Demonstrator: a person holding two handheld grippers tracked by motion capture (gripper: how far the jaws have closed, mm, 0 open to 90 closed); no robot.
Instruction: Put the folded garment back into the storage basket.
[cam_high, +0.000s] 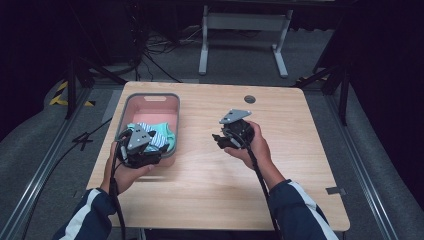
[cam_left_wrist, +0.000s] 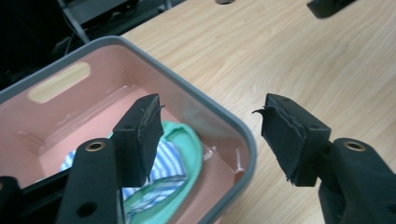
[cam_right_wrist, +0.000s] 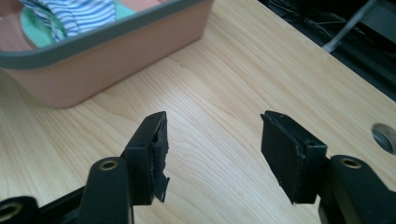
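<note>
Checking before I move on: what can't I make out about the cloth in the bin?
- Striped cloth: lower part hidden by the left tool jaw in the left gripper view; cut off by the top edge in the right gripper view.
- Pink bin: its near end covered by the left tool in the high view.

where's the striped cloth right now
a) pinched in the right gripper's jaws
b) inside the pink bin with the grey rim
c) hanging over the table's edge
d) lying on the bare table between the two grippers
b: the striped cloth lies bunched with a green piece inside the pink bin at the table's left side, and the jaws of the right gripper stand apart over bare wood with nothing between them.
</note>
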